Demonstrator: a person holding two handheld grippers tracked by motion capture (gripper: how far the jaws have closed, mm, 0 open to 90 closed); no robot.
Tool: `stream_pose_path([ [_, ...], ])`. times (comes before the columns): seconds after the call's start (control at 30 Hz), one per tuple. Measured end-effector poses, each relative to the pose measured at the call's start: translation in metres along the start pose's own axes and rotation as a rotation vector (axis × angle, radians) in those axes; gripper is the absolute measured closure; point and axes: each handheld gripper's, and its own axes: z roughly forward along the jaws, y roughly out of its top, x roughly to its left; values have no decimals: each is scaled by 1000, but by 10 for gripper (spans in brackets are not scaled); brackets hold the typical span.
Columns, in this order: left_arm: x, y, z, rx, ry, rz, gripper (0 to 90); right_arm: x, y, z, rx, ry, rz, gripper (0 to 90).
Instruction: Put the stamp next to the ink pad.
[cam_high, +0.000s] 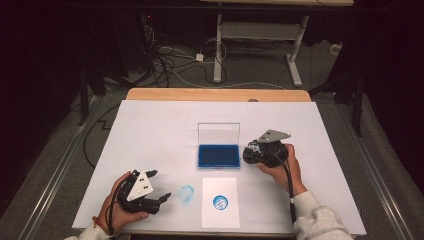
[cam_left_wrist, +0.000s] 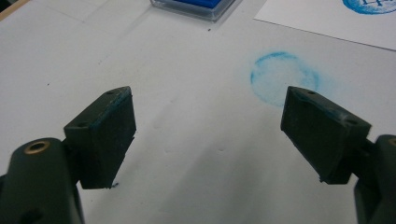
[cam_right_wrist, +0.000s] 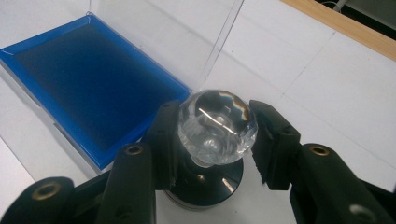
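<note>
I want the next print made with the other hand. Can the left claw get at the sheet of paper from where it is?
Probably yes. The left claw is open and holds nothing, and the paper lies just to its right, with only a blue smudge on the table between them.

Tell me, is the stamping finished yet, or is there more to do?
One stamp looks done: a blue round print sits on the white paper. The ink pad lies open, its clear lid up. In hand: the right gripper stands around the stamp with the clear knob, set on the table beside the pad. The left gripper is open, holding nothing. Perhaps left: letting go and shutting the lid.
</note>
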Motion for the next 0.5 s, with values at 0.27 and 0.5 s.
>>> stream_pose_path([
  [0.27, 1, 1, -1, -12, 9, -3, 176, -3, -1, -4, 12, 28, -9, 562],
  [0.5, 3, 4, 2, -20, 2, -11, 176, -3, -1, -7, 4, 25, -4, 506],
])
